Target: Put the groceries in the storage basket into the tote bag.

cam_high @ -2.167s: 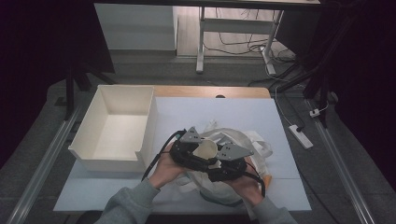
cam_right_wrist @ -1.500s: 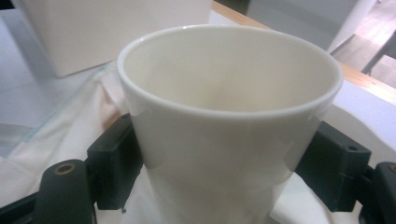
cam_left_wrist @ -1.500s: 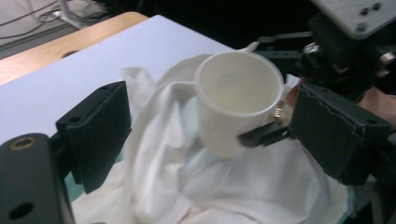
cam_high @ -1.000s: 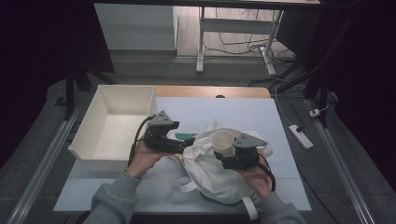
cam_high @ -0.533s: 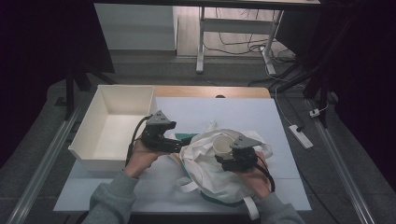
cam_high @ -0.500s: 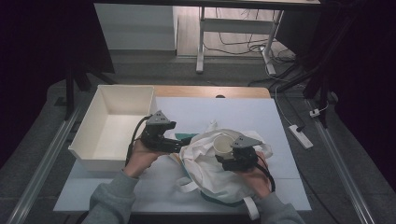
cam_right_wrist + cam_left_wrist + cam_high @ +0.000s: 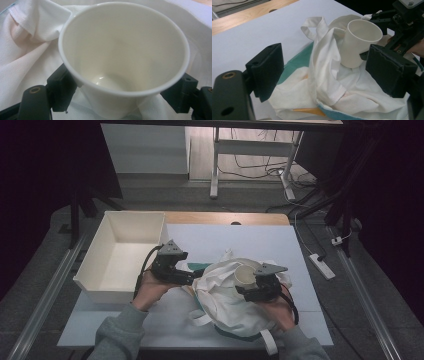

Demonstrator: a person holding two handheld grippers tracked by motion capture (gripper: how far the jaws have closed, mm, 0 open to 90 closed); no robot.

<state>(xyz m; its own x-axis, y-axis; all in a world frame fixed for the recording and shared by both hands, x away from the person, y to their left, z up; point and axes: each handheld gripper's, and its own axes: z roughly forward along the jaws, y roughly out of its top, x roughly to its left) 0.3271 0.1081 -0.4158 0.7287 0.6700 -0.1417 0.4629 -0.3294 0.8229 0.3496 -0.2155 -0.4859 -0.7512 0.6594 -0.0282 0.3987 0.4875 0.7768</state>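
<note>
The white paper cup (image 7: 123, 62) is clamped by the right gripper (image 7: 260, 287) above the white cloth bag (image 7: 225, 302), presumably for bagging, while the left gripper (image 7: 324, 72) is held released beside it.

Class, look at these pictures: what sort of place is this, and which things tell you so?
Probably a lab or recording workspace, not a home: a table under a white sheet, cables trailing on the floor beyond it, a power strip beside it, and dark surroundings.
</note>
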